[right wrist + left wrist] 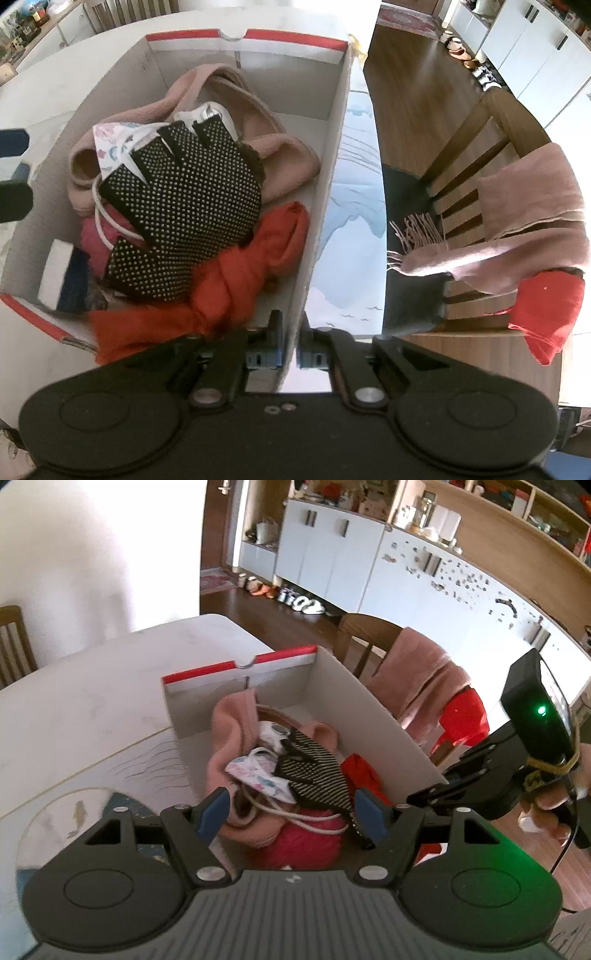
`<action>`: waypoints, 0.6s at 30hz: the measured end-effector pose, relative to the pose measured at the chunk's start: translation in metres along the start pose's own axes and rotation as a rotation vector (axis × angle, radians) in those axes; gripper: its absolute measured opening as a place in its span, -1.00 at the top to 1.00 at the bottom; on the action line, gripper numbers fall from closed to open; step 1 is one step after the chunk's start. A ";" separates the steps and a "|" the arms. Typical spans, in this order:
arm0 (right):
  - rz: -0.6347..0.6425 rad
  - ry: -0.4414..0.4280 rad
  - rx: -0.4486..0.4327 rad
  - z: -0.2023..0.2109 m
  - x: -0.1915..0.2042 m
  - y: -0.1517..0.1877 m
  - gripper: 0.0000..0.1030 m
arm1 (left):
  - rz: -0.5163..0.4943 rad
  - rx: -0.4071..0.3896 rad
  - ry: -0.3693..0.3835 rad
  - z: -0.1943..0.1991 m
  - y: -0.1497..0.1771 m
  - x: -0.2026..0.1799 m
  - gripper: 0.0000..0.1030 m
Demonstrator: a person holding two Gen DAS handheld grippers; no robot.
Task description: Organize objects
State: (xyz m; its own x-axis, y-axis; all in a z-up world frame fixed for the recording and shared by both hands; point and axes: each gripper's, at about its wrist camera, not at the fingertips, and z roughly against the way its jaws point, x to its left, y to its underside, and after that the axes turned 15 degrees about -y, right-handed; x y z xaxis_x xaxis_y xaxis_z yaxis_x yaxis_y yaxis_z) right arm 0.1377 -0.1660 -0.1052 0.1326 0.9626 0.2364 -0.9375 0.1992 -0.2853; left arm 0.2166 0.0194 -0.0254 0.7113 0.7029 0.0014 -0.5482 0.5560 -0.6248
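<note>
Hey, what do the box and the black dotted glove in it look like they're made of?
Box: likely cardboard, matte white with red rim; thin, flat folded walls.
Glove: seemingly knit fabric with pale grip dots, probably rubbery; it lies limp over the other clothes.

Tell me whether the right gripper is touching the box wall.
Touching. The right wrist view shows the right gripper shut on the box wall, one pad on each face.

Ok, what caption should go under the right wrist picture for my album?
Right claw pinches the wall of a cardboard box holding a dotted black glove, a red scarf and pink clothes.
</note>
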 end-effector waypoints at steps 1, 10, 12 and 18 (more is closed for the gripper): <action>0.003 -0.001 -0.004 0.003 0.001 0.000 0.90 | 0.002 -0.005 -0.007 0.003 0.002 0.001 -0.43; 0.027 -0.059 -0.097 0.047 0.009 0.011 0.76 | 0.054 -0.038 -0.037 0.024 0.013 0.001 -0.44; 0.039 -0.072 -0.129 0.058 0.012 0.016 0.74 | 0.074 -0.051 -0.044 0.030 0.017 0.000 -0.44; 0.085 -0.140 -0.246 0.087 0.027 0.029 0.68 | 0.092 -0.091 -0.073 0.043 0.026 -0.005 -0.54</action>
State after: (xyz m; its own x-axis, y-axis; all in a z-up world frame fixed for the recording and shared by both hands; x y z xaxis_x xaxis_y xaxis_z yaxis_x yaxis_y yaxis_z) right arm 0.0864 -0.1500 -0.0260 -0.0043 0.9465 0.3228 -0.8347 0.1743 -0.5223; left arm 0.1799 0.0488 -0.0079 0.6241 0.7813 -0.0048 -0.5653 0.4472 -0.6932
